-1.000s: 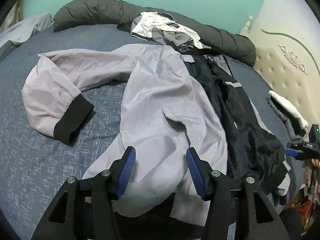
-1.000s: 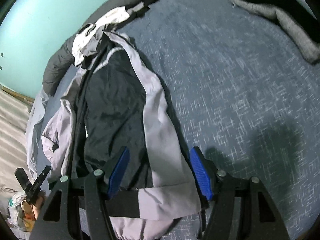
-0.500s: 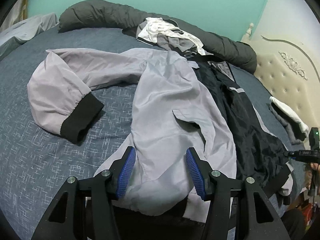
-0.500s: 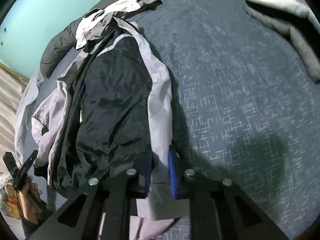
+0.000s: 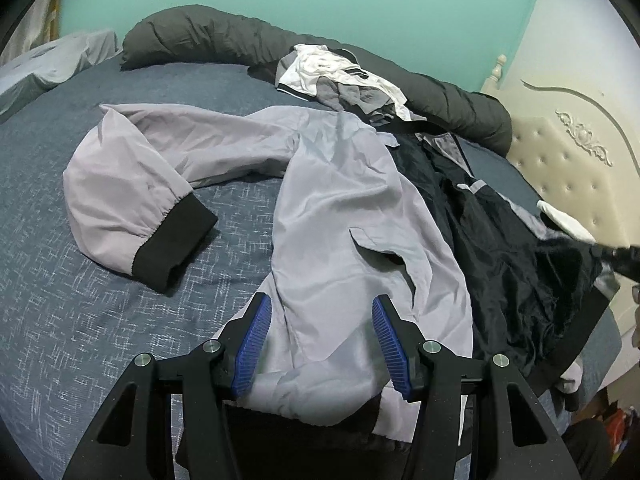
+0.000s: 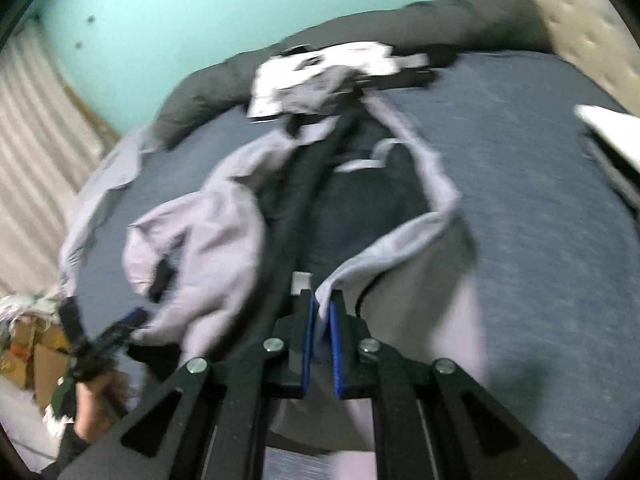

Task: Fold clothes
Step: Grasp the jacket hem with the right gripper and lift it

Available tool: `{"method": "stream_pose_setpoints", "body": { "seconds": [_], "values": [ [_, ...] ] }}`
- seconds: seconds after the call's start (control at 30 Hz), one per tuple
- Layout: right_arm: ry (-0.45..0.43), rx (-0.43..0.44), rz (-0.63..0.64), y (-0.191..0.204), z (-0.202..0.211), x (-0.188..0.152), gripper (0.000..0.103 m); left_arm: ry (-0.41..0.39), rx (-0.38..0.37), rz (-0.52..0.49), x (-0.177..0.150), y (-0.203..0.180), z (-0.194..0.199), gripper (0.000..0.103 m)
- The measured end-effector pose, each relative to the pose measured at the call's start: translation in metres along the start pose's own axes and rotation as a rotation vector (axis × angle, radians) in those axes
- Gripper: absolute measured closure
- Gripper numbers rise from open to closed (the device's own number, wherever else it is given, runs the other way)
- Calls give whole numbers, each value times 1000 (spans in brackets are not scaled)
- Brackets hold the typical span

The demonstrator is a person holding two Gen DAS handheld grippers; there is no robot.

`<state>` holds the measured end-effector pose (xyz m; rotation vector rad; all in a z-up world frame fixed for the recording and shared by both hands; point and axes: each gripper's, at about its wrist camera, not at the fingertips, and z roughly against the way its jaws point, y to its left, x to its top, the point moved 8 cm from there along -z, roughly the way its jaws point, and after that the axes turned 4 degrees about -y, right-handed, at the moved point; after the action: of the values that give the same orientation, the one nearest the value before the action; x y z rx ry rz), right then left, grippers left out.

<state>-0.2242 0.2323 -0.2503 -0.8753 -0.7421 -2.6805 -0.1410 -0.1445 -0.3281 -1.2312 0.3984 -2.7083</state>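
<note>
The right gripper (image 6: pixel 319 320) has just been closing its jaws, and they now pinch a fold of the jacket (image 5: pixel 348 216) at the grey edge of its right front panel, the cloth caught tight between the blue pads and drawn up off the bed (image 5: pixel 80 320). The left gripper (image 5: pixel 320 340) holds its jaws about half open, straddling the jacket's grey hem without pressing on it; nothing is gripped there. The jacket lies spread open on the bed, dark lining showing beside the lifted panel, one sleeve (image 5: pixel 132 200) with a black cuff flung out on the side away from that panel. Beyond the jacket's collar sit a heap of other clothes (image 5: pixel 340 76) and a dark rolled duvet (image 5: pixel 224 36). The step in hand looks like the first fold: bringing the open front panel over the lining toward the jacket's middle. The next move likely calls for carrying that edge across and laying it flat, with the left jaws closing on the hem to steady it.
</note>
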Motion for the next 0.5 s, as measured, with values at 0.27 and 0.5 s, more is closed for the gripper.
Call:
{"method": "stream_pose_setpoints", "body": {
  "seconds": [0.27, 0.5],
  "values": [
    [114, 175, 128, 114, -78, -22, 99, -11, 6, 16, 0, 15, 5, 46],
    [153, 132, 150, 124, -105, -51, 99, -15, 2, 36, 1, 26, 9, 46]
  ]
}}
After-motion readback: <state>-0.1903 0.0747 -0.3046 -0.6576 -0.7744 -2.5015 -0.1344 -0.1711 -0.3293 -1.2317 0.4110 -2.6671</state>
